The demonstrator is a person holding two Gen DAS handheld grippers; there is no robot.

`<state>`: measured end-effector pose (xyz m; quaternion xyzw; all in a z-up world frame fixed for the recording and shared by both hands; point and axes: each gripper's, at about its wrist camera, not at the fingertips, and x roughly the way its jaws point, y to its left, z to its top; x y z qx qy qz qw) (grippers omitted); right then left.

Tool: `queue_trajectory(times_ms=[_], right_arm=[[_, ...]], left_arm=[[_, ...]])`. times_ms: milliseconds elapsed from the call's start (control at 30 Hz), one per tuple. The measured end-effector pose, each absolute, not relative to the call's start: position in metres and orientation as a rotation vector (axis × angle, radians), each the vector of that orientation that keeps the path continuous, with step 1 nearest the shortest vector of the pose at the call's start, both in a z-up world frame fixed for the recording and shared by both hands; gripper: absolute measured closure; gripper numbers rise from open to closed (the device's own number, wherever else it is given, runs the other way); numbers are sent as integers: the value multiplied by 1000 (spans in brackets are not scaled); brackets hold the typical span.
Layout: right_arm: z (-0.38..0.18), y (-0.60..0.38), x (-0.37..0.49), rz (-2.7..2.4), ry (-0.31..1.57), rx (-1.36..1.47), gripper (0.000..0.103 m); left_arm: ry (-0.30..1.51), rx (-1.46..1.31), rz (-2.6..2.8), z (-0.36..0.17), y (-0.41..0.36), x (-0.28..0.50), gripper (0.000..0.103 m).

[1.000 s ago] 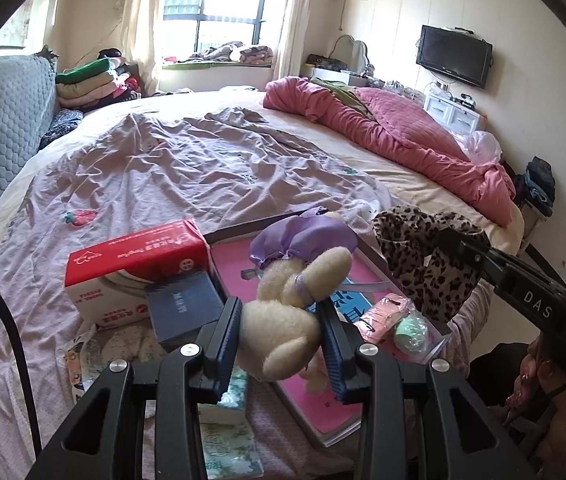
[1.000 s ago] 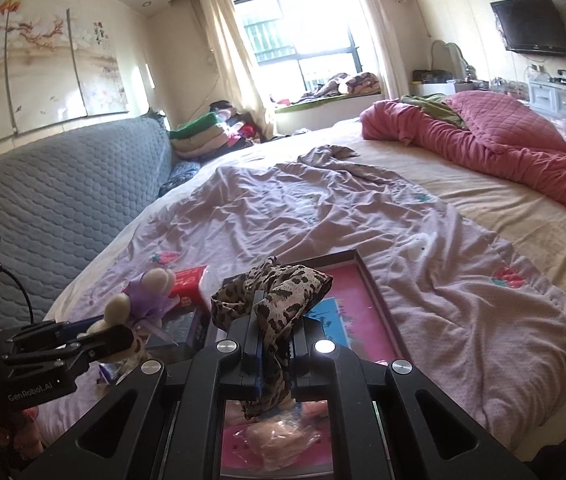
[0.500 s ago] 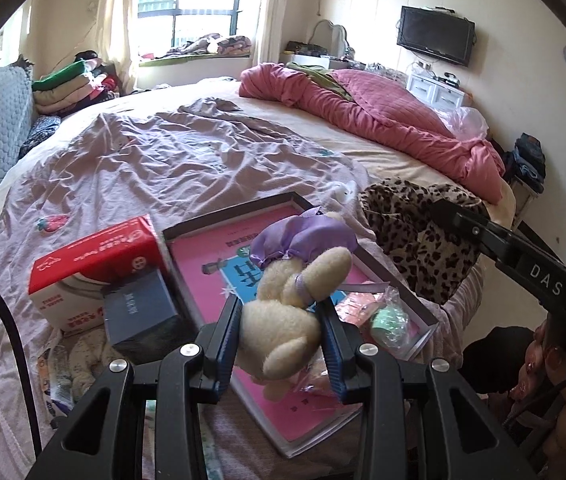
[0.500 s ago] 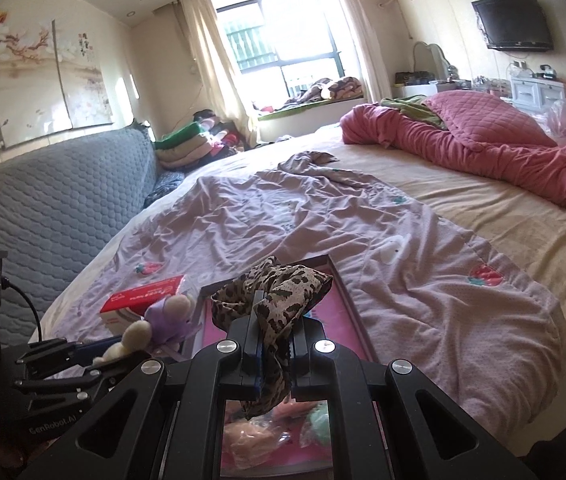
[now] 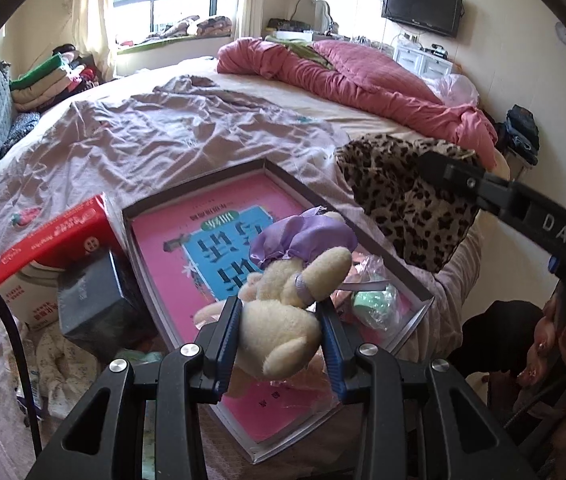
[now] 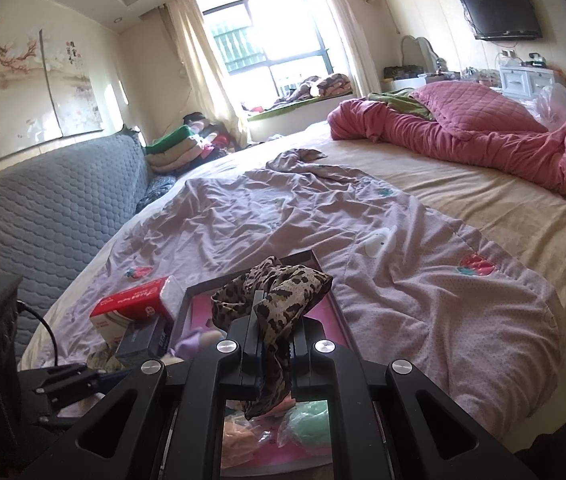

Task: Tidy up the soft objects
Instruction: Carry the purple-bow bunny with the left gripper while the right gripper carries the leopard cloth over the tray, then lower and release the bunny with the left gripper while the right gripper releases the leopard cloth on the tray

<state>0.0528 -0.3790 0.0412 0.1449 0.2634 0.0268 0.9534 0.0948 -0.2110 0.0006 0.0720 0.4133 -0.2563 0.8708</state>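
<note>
Red tissue box (image 5: 49, 240) beside dark box (image 5: 95, 300), TV (image 5: 421, 8) on wall.

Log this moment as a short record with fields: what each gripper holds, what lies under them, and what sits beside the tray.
left gripper: shut on plush toy, cream with a purple bonnet
right gripper: shut on leopard-print cloth, which hangs down between the fingers
below both: tray with a pink bottom, lying on the bed
in the tray: clear bag holding a green ball
beside the tray: red tissue box, dark box
bed cover: lilac sheet
</note>
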Motion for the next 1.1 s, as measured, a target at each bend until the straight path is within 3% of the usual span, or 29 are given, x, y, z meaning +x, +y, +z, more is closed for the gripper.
queue_trajectory(times_ms=[1100], right_arm=[[-16, -363, 92, 57, 685, 278, 94]], left_arm=[[920, 175, -528, -36, -217, 108, 65]])
